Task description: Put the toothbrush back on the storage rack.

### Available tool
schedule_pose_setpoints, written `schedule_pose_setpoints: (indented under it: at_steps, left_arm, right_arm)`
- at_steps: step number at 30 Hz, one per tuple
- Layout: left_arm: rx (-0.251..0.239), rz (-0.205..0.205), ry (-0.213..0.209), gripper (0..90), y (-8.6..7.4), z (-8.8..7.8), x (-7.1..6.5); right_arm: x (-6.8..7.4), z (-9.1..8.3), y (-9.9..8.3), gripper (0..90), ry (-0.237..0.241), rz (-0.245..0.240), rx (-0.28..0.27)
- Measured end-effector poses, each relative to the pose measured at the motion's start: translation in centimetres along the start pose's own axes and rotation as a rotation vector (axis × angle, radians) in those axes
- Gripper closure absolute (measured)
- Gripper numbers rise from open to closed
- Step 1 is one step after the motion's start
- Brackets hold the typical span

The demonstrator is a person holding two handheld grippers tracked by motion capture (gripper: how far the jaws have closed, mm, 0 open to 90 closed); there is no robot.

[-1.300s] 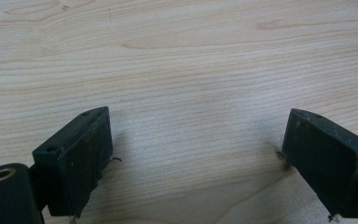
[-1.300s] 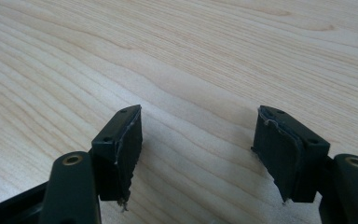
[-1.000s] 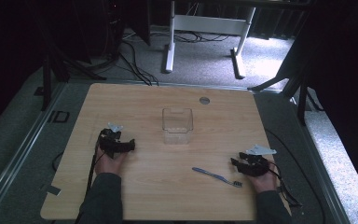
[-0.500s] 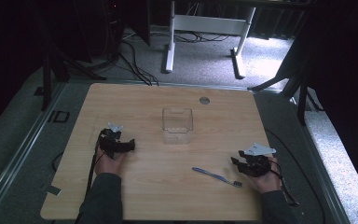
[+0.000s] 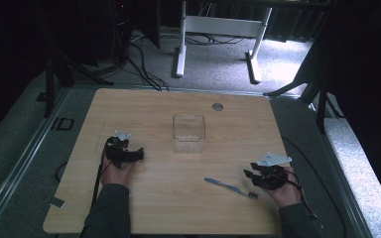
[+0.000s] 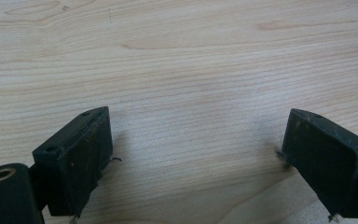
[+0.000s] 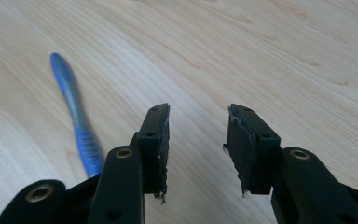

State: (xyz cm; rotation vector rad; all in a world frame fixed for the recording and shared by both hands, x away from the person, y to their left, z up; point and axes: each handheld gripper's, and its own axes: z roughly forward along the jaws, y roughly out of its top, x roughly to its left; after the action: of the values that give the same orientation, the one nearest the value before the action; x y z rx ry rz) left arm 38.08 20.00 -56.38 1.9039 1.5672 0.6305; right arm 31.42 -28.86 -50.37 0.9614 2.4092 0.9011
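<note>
One blue toothbrush [image 5: 229, 187], one clear container [image 5: 189, 133], two grippers [image 5: 123, 153] [image 5: 259, 176], one table [image 5: 144, 106]

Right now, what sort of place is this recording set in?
Probably a lab or studio recording station: a bare light wooden table with a round cable grommet, black cables on the grey carpeted floor, and dark curtains around it.

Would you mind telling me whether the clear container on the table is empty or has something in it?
Empty, as far as the high view shows: the clear container stands upright, wood showing through it, while the blue toothbrush lies on the table outside it.

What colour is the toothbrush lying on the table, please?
Blue; the toothbrush shows best in the right gripper view.
</note>
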Motion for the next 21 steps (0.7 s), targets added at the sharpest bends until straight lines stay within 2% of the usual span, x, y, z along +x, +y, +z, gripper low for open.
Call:
schedule_pose_setpoints:
  at_steps: [8,21]
  left_arm:
    - [0.002,0.002,0.0,8.7,0.0,0.0,0.0]
    - [0.002,0.002,0.0,8.7,0.0,0.0,0.0]
  right_arm:
    - [0.7,-0.5,0.5,66.3,0.038,-0.015,0.015]
    - [2.1,-0.5,0.8,70.2,0.073,-0.068,0.051]
